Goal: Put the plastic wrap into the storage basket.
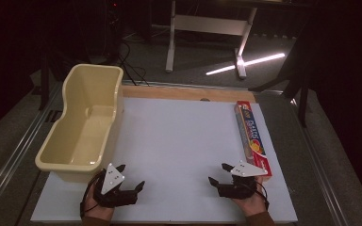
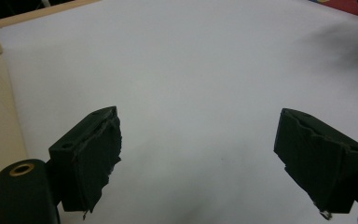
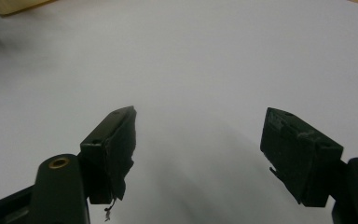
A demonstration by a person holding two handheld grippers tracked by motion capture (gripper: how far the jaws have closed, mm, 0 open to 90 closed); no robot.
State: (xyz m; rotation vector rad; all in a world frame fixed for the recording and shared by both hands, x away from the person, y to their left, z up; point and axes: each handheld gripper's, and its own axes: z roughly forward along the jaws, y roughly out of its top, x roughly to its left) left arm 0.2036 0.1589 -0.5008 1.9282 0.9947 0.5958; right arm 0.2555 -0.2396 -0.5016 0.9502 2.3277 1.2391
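Plastic-wrap box [image 1: 251, 139] lies at the desk's [image 1: 179, 141] right edge, just beside our right gripper [image 1: 220, 173]. Both grippers' jaws stand apart, empty. We judge the reach pending; next, straddle the box.

We see a dark room; at twelve o'clock a white desk frame [image 1: 207, 28] stands on grey floor [image 1: 193, 61], a light streak [image 1: 247, 63] at one o'clock, cables [image 1: 129, 61] at eleven, and a wooden strip [image 1: 188, 92] edges the white tabletop [image 1: 179, 141]
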